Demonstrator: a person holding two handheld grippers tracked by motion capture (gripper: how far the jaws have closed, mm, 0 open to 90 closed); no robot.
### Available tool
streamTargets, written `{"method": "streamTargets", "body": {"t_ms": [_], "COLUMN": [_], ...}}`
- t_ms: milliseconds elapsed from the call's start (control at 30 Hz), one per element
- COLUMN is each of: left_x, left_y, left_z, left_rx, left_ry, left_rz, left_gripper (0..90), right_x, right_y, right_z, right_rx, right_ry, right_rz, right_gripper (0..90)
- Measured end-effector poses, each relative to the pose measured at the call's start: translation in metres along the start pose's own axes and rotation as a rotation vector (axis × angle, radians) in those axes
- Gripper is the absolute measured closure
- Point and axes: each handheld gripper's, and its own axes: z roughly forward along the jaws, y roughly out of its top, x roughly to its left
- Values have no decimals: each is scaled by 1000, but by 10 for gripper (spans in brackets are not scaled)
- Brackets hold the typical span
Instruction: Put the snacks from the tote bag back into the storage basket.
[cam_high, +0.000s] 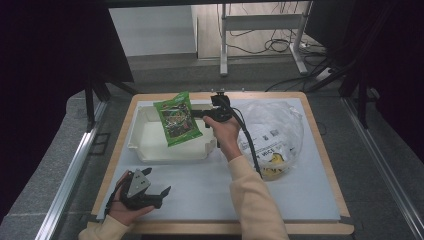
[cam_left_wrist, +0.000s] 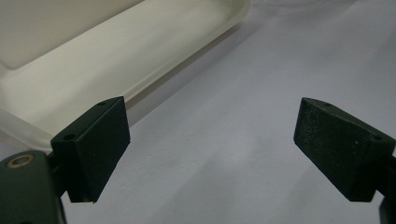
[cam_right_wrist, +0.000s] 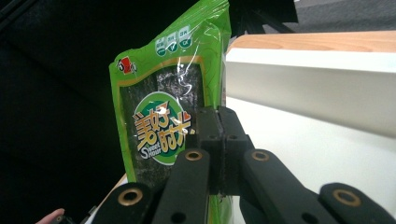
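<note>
Overhead, a green seaweed snack packet (cam_high: 177, 119) hangs in the air above a shallow white tray (cam_high: 145, 150) at the far left of the table (cam_high: 210, 195). Its long axis runs from the far side toward the person, leaning slightly, with the printed face turned upward in the high view. In the right gripper view the packet (cam_right_wrist: 168, 116) stands upright, its sealed top edge up and its logo facing the camera. The right tool (cam_high: 199, 114) reaches in from the packet's right side, its jaws pressed together on the packet's edge, pinching the film between them; the same grip shows close up in the right gripper view (cam_right_wrist: 218, 140). The left tool (cam_high: 161, 194) rests low near the table's near-left corner, held in the person's hand, its jaws spread wide with nothing between them (cam_left_wrist: 210, 140). A crumpled clear plastic bag (cam_high: 272, 135) lies on the table to the right of the tray.
</note>
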Motion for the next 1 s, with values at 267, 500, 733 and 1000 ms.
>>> {"method": "streamTargets", "body": {"t_ms": [267, 500, 733, 1000], "left_x": [0, 0, 0, 0], "left_y": [0, 0, 1, 1], "left_z": [0, -1, -1, -2], "left_rx": [1, -6, -7, -10], "left_ry": [-2, -3, -5, -6], "left_rz": [-1, -9, -3, -8], "left_gripper": [106, 106, 106, 106], "right_x": [2, 7, 12, 13], "right_y": [-2, -3, -2, -5], "right_z": [14, 27, 36, 46], "right_rx": [10, 17, 13, 21], "right_ry": [2, -6, -7, -12], "right_rz": [2, 10, 13, 25], "right_gripper": [897, 897, 897, 897]}}
